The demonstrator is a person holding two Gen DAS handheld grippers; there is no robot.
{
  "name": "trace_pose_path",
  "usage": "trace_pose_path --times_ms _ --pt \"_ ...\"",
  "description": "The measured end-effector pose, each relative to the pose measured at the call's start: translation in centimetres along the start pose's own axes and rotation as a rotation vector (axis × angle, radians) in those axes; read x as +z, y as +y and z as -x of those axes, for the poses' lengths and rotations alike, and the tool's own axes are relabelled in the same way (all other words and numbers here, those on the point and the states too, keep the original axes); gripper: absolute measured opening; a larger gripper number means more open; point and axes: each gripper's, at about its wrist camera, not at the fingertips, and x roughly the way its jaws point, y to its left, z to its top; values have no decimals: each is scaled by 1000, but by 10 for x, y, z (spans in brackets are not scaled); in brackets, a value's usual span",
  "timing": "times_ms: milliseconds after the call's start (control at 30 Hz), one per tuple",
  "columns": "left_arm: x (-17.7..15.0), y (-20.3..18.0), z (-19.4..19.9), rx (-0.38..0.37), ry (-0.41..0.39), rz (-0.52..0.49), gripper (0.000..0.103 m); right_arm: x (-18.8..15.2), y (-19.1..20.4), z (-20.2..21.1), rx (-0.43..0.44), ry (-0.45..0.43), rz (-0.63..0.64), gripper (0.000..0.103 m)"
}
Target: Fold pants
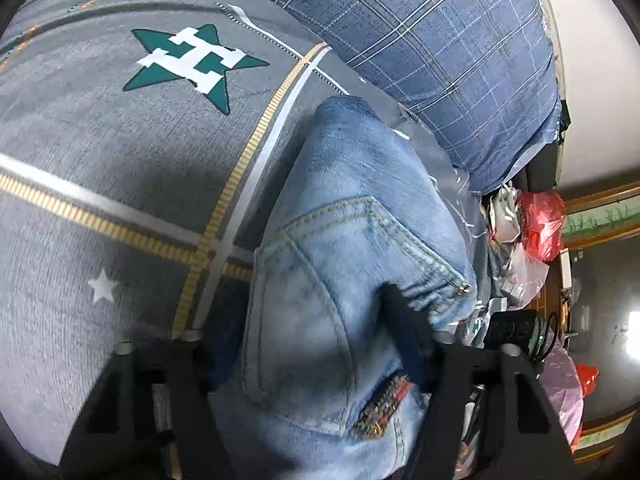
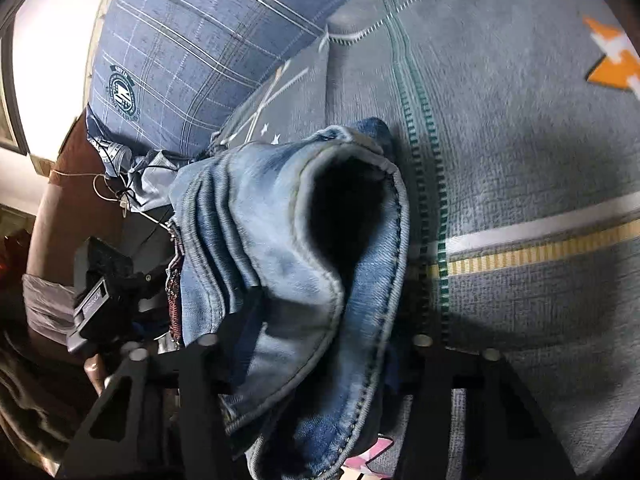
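The jeans (image 1: 340, 272) fill the lower centre of both views, bunched and lifted above the grey bedspread (image 1: 100, 152). In the left wrist view the left gripper (image 1: 320, 360) is clenched on denim beside the back pocket (image 1: 332, 264). In the right wrist view the right gripper (image 2: 316, 364) grasps the jeans (image 2: 280, 264) near an open hem (image 2: 352, 184). A blue plaid pillow (image 1: 440, 40) lies along the top, touching the bedspread. A red bag (image 1: 540, 224) sits at the right edge.

Grey star-printed bedspread (image 1: 120, 168), blue plaid pillow (image 1: 440, 52) and light-blue jeans (image 1: 352, 208) on it.
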Motion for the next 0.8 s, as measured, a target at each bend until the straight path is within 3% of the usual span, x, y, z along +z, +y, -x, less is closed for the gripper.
trace_pose_path --times_ms 133,267,367,533,633,800 --pt "-13 -6 7 14 -65 -2 44 -4 16 7 -10 -40 72 37" --pt "-36 -7 15 11 -113 14 43 -10 28 18 -12 -79 114 37" --pt "-44 -2 14 21 -97 27 43 -16 30 15 -34 -50 120 39" --pt "-39 3 5 55 -99 44 50 -13 31 5 -70 -39 120 39" --pt "-43 -4 14 36 -133 28 40 -16 42 12 -80 -74 160 38" --pt "-59 -1 31 -15 -159 45 39 -34 48 25 -45 -109 184 36"
